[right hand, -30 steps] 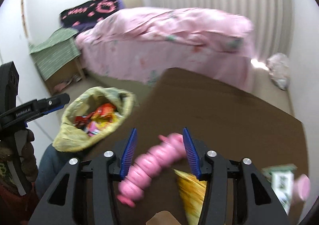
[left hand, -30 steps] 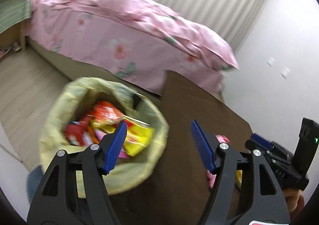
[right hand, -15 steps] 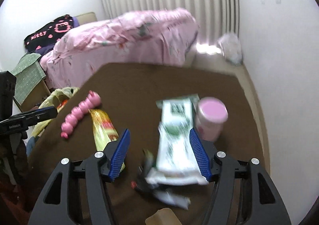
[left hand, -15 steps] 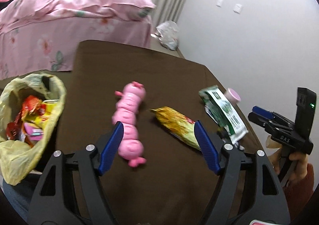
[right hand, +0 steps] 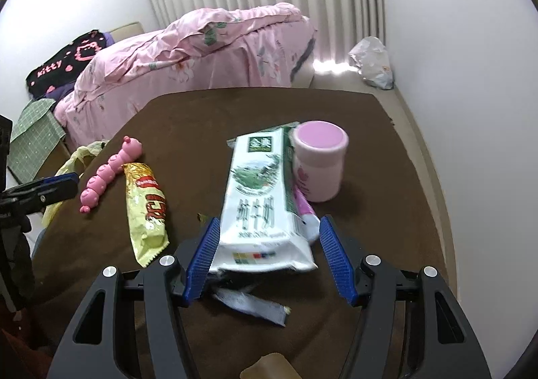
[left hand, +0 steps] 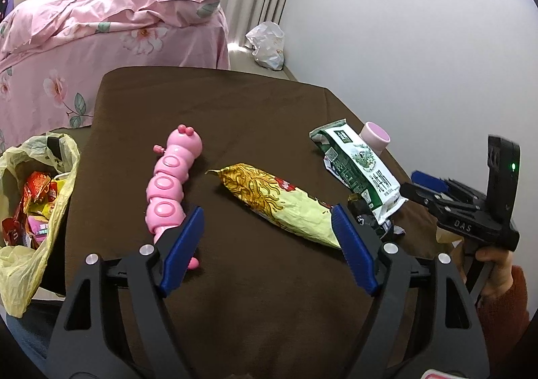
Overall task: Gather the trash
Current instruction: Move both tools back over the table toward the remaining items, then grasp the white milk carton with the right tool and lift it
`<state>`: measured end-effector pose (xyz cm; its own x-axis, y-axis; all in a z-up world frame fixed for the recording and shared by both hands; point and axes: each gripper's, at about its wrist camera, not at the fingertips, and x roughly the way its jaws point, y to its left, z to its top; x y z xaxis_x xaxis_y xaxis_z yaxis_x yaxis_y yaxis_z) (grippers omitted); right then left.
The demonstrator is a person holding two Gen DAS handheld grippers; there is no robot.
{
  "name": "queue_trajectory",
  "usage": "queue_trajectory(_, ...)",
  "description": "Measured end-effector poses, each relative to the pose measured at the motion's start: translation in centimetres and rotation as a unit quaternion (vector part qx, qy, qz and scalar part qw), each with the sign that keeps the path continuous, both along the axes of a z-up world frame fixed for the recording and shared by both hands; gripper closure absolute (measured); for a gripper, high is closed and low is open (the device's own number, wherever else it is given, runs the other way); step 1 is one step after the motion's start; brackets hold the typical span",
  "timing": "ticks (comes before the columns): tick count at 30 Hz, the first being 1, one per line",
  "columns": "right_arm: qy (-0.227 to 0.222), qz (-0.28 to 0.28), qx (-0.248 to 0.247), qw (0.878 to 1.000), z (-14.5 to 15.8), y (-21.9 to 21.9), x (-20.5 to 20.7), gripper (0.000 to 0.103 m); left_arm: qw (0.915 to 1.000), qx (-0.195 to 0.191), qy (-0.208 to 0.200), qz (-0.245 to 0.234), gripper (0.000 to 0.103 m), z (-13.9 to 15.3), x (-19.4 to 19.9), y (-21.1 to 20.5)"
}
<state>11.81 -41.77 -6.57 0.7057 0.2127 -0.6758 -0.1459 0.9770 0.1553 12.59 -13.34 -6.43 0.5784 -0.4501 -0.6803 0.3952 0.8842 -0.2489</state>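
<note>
Left wrist view first: the left gripper [left hand: 267, 244] hangs over the brown table [left hand: 208, 103] with its jaws opening, nothing pressed between the blue pads; the low end of a yellow snack wrapper [left hand: 279, 200] lies just inside the right pad, and the tail of a pink caterpillar toy [left hand: 169, 180] sits just past the left one. Off the table's left edge hangs a yellow trash bag [left hand: 30, 264], mouth open, with red and yellow wrappers inside. From the right wrist view, the right gripper [right hand: 267, 254] also stands wide and empty, its pads on either side of the near end of a green-and-white milk carton [right hand: 260, 200] that lies flat (whether the left pad grazes it I cannot tell). A pink-lidded jar [right hand: 319, 163] stands upright just beside the carton, and a crumpled scrap [right hand: 248, 305] lies at the carton's near end. Beyond the table are a bed with a pink floral cover [right hand: 201, 46] and a white plastic bag [right hand: 371, 63] on the floor by the curtain.
</note>
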Motion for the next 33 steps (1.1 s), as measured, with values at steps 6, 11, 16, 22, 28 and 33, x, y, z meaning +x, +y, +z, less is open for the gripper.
queue_trajectory(6,0.023,0.009,-0.047,0.999,0.1,2.6,4.9,0.045,0.9998,0.016,0.008,0.007,0.029,-0.5,0.3,-0.5)
queue_trajectory(11,0.073,0.010,-0.082,0.994,-1.4,4.3,8.4,0.045,0.9995,0.025,0.013,0.017,0.029,-0.8,0.4,-0.2)
queue_trajectory(16,0.072,0.050,-0.033,0.996,-1.6,5.0,6.8,0.054,0.9993,0.022,0.021,0.021,0.029,-1.2,0.4,0.2)
queue_trajectory(22,0.085,0.066,0.001,0.994,-1.9,4.4,2.3,0.055,0.9993,0.021,0.026,0.018,0.029,-1.5,0.4,0.1)
queue_trajectory(28,0.072,0.025,0.000,0.997,-1.5,2.0,-1.1,0.055,0.9987,0.018,0.048,-0.006,0.029,-2.0,1.4,-1.8)
queue_trajectory(33,0.055,0.008,-0.036,0.998,-1.4,1.5,-2.5,0.055,0.9959,-0.006,0.090,0.002,0.029,-3.1,4.7,-3.2)
